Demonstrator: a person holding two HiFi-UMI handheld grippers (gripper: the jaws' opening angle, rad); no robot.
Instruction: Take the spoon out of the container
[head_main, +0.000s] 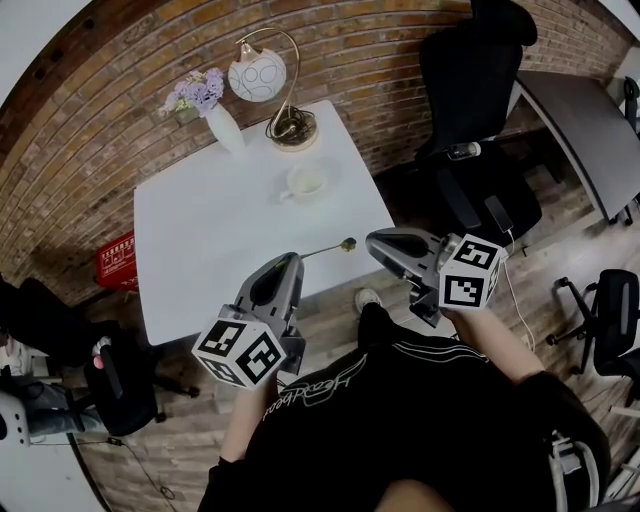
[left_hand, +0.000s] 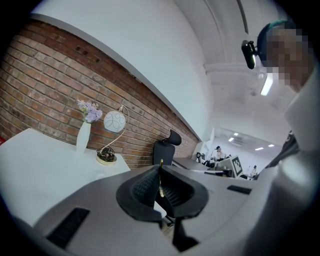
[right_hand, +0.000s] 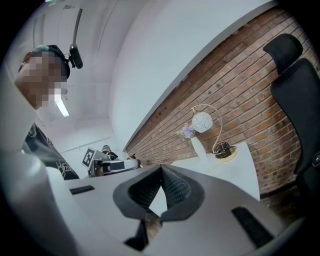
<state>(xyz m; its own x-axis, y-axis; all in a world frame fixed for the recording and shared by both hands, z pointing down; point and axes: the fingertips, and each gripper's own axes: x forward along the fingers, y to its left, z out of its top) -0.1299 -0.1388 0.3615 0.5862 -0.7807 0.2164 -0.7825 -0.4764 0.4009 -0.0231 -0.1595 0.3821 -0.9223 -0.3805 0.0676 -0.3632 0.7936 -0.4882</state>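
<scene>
Left grey gripper (head_main: 296, 259) is pinched shut on the thin gold metal spoon (head_main: 326, 249), which pokes out past its tips, nearer than the small white cup (head_main: 305, 183) and well clear of it. Right grey gripper (head_main: 371, 241) is closed on nothing, just beside the spoon's bowl. The handle end is buried in the pads, and I can't really see inside the cup.

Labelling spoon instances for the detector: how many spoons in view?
1. The spoon is clamped in the left gripper, held out near the front edge of the table, clear of the cup. No other spoon shows, in the cup or elsewhere.
</scene>
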